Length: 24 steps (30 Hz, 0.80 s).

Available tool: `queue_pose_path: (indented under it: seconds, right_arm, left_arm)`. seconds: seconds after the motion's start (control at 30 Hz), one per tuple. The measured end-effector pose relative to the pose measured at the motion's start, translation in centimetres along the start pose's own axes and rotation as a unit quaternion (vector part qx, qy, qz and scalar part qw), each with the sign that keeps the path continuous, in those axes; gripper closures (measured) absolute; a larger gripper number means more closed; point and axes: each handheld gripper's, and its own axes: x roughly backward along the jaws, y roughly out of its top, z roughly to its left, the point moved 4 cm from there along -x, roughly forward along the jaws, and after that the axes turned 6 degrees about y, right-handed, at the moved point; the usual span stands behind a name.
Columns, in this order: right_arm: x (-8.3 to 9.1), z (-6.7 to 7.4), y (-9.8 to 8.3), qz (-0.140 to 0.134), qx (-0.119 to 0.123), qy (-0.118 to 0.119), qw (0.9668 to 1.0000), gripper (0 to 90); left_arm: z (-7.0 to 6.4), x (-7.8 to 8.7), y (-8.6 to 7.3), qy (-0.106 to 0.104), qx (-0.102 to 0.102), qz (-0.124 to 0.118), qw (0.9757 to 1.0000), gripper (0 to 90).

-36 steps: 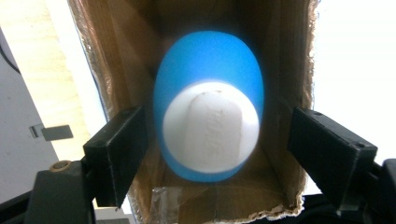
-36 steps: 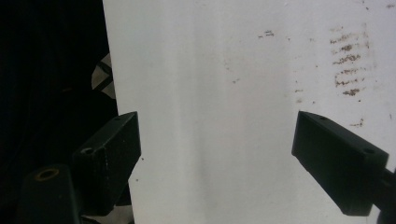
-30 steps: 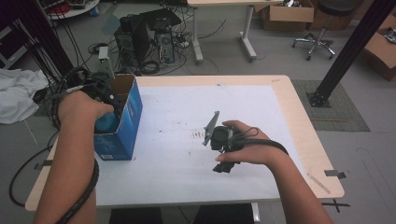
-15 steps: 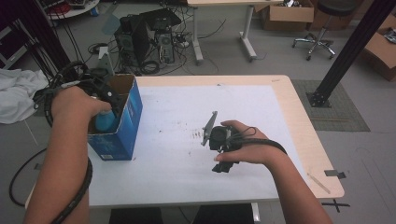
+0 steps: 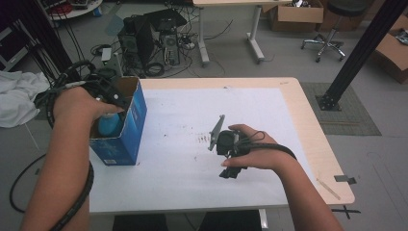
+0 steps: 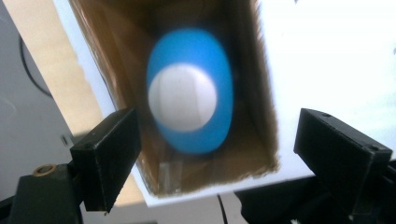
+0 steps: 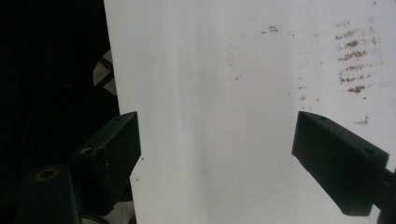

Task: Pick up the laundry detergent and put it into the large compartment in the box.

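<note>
At the table's left edge stands an open blue cardboard box (image 5: pixel 126 137) with a blue oval object (image 5: pixel 108 126) inside. My left gripper (image 5: pixel 113 97) hovers over the box mouth. In its own view the left gripper (image 6: pixel 217 135) is open and looks straight down at the blue object (image 6: pixel 189 109), which has a white round face, blurred; nothing sits between the jaws. My right gripper (image 5: pixel 232 169) rests in a hand at the middle of the white sheet (image 5: pixel 178 110). In its own view the right gripper (image 7: pixel 217 133) is open over bare sheet.
Brown smudges (image 5: pixel 204 139) mark the sheet beside the right hand. The table's wooden rim (image 5: pixel 315 139) runs along the right. Behind the table are computer towers (image 5: pixel 149 38) and cables; a white cloth (image 5: pixel 17 96) lies left, a black post (image 5: pixel 358 53) stands right.
The left hand and its gripper have shifted slightly left over the box. The right hand and its gripper have stayed still.
</note>
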Motion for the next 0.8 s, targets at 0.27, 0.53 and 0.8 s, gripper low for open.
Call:
queue_pose_path:
  seconds: [0.27, 0.53, 0.8]
  right_arm:
    - [0.2, 0.1, -0.2, -0.002, 0.001, -0.003, 1.0, 15.7]
    - [0.4, 0.2, -0.5, -0.001, -0.002, -0.004, 1.0, 15.7]
    - [0.6, 0.2, -0.6, 0.002, -0.003, -0.005, 1.0, 15.7]
  left_arm:
    - [-1.1, 0.9, 0.2, -0.007, -0.019, 0.0, 0.9998, 8.1]
    - [-1.8, 1.6, 0.2, -0.006, -0.034, -0.003, 0.9994, 0.1]
    - [-3.3, 3.2, 0.2, -0.01, -0.089, -0.045, 0.995, 0.1]
